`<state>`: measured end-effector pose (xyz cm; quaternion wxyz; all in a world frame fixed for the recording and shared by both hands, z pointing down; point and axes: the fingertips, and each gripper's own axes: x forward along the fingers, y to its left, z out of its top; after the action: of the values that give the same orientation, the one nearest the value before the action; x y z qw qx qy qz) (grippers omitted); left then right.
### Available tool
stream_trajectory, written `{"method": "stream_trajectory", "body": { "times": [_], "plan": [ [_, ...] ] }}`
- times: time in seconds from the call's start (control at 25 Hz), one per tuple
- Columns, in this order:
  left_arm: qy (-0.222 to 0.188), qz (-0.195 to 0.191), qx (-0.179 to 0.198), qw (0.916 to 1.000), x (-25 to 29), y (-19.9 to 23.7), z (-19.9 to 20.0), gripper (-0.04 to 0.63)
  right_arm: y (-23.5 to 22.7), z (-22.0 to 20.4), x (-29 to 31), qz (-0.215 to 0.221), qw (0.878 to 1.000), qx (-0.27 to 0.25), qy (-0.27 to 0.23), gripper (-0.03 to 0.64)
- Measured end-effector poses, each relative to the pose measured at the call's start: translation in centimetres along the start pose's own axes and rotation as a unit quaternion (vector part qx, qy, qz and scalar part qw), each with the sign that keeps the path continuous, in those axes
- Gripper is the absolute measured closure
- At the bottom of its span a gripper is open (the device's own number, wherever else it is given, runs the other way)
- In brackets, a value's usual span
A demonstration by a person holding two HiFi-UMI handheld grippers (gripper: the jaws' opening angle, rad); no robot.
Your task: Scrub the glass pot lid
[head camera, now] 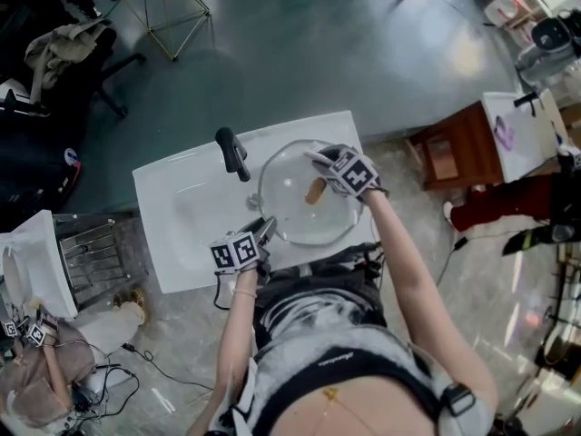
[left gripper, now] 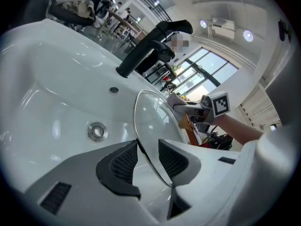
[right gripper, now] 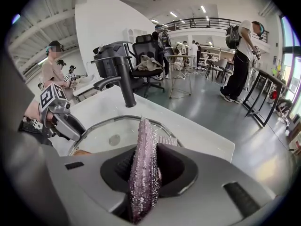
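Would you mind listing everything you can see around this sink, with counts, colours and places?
sink: one, white, in front of the person
faucet: one, black, on the sink's far side
drain: one, silver, in the sink's floor
glass pot lid: one, clear with a metal rim, tilted over the sink
knob: one, brown, at the lid's centre
scrubbing cloth: one, silvery purple, by the lid's far edge
dish rack: one, metal, left of the sink
wooden cabinet: one, brown, right of the sink
left gripper: one, grey, clamped on the lid's rim
right gripper: one, grey, clamped on the cloth
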<state>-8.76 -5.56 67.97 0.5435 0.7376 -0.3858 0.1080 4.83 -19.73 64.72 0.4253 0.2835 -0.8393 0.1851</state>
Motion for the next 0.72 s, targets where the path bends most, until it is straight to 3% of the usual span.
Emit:
{"method": "stream_trajectory", "body": {
  "times": [0.72],
  "plan": [
    [0.002, -0.006, -0.001, 1.0000, 0.2, -0.1, 0.1, 0.459, 6.4, 5.2, 4.5, 0.061, 0.990, -0.119, 0.048, 0.523]
  ]
}}
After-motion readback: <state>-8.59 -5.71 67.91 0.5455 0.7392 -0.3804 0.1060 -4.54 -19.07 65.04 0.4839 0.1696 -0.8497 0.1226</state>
